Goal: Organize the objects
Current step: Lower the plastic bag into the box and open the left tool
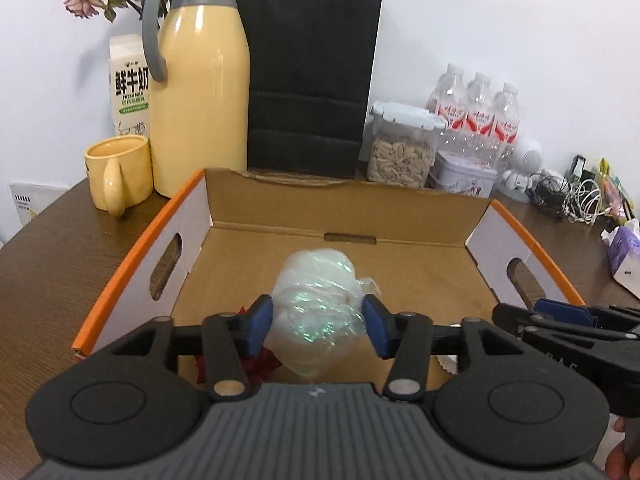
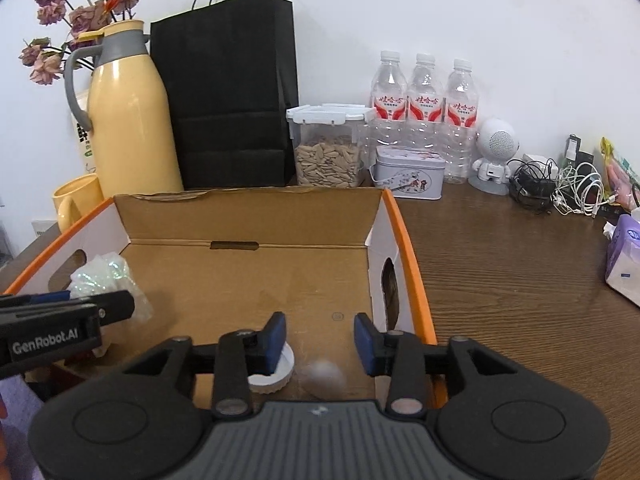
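An open cardboard box with orange rims sits on the brown table; it also shows in the right wrist view. My left gripper is shut on a clear iridescent plastic bag and holds it over the box's near left part; the bag also shows in the right wrist view. My right gripper is open and empty over the box's near right corner. Below it lie a white round lid and a blurred whitish ball. Something red lies under the bag.
Behind the box stand a yellow thermos jug, a yellow mug, a milk carton, a black paper bag, a seed container, a tin, three water bottles and a robot-shaped speaker. Cables and a tissue pack lie at right.
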A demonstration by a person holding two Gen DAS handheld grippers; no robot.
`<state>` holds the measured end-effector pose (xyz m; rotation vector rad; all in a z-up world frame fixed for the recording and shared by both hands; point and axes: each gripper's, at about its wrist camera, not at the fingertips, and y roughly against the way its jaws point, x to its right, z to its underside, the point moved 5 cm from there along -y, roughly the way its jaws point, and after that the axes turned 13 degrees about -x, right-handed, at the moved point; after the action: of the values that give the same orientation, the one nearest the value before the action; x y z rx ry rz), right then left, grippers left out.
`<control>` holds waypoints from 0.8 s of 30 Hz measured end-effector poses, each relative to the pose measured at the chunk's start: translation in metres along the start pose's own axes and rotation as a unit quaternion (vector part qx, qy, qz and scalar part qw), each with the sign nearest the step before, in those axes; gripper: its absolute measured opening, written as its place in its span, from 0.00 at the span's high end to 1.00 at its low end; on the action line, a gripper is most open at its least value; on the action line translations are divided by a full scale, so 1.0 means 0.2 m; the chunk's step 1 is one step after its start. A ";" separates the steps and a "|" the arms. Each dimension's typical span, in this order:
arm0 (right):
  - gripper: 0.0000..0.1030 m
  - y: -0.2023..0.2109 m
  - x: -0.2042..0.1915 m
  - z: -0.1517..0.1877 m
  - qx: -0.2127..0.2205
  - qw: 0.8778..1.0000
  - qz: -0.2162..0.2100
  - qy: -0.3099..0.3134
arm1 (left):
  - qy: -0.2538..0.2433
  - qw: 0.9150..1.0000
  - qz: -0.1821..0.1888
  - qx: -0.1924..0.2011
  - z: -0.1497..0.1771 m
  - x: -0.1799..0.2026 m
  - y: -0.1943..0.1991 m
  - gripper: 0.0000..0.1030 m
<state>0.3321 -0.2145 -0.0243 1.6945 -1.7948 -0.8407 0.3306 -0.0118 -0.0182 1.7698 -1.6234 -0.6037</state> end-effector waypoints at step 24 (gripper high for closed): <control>0.00 0.31 0.04 0.04 0.110 0.994 -0.006 -0.011 | 0.030 0.990 0.003 0.137 0.02 -0.08 0.32 0.00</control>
<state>0.2834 -0.2211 0.0156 1.8393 -1.9556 -0.6894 0.2815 0.0026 0.0249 1.9564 -1.7346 -0.3318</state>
